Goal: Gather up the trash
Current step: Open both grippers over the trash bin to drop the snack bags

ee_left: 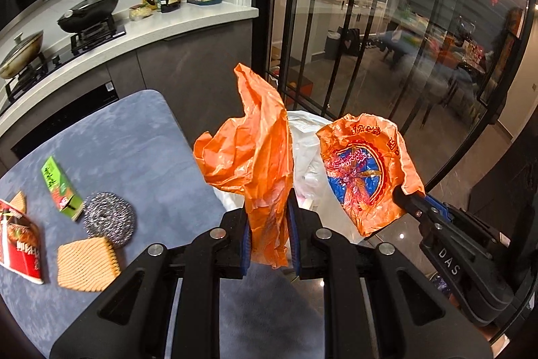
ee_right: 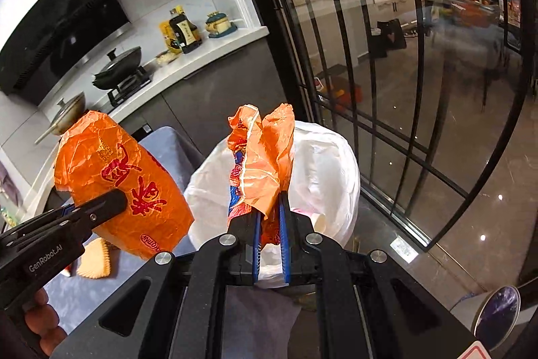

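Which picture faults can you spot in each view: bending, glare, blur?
Left wrist view: the counter edge bows from fisheye bending; lamp reflections glare on the glass door; the scouring pad looks slightly smeared. Right wrist view: door bars curve, bright spots dot the floor.

An orange plastic bag point(ee_left: 255, 153), crumpled and printed in red and blue, hangs stretched above the white-lined trash bin point(ee_right: 329, 170). On the blue bench point(ee_left: 141, 150) lie a green wrapper point(ee_left: 60, 189), a red packet point(ee_left: 22, 246), a steel scourer point(ee_left: 109, 217) and a ridged biscuit point(ee_left: 87, 263).
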